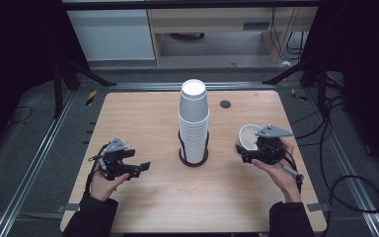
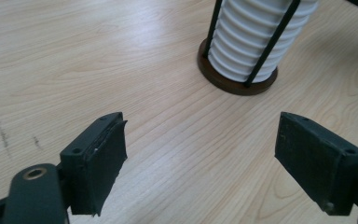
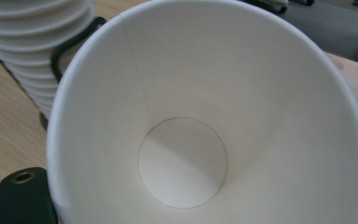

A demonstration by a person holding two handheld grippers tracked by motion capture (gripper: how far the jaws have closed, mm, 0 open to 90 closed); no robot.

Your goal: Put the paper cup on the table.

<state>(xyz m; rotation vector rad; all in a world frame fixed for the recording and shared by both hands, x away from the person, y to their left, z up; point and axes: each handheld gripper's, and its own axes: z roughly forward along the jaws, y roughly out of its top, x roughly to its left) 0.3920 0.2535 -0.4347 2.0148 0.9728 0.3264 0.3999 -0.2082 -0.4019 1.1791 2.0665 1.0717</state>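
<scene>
Two black hand-held grippers are shown. The left gripper (image 1: pixel 137 168) is topped by a grey three-cornered plate, as is the right gripper (image 1: pixel 246 154). Flat black pads (image 2: pixel 103 161) with recessed screw holes are carried on the jaws, and a brass-ringed hole is seen beside one. Dark cables are trailed. Long sleeves (image 1: pixel 91 217), apparently black, are worn.
</scene>
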